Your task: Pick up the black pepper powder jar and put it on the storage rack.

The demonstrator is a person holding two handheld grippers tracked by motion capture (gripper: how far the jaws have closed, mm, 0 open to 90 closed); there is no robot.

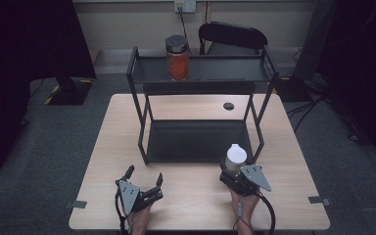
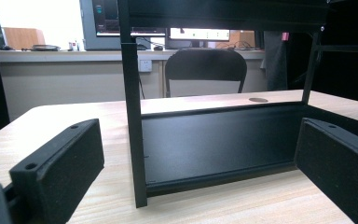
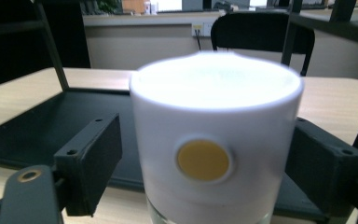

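Observation:
A glass jar with a white lid [image 1: 236,157] stands on the table just in front of the black rack's right front leg. My right gripper [image 1: 236,169] is around it; in the right gripper view the lid [image 3: 214,116], with a yellow dot on its side, sits between the two pads. The right pad [image 3: 326,163] meets the lid's edge, while a thin gap shows beside the left pad [image 3: 95,154]. My left gripper [image 1: 145,174] rests open on the table at the front left. Nothing lies between its pads [image 2: 60,158], which face the rack's left front post [image 2: 133,116].
The two-tier black rack [image 1: 196,139] stands mid-table. A jar of red contents with a dark lid [image 1: 177,58] is on its top shelf. A black chair [image 1: 232,36] stands behind the table, and a round cable hole [image 1: 228,105] lies at the table's back.

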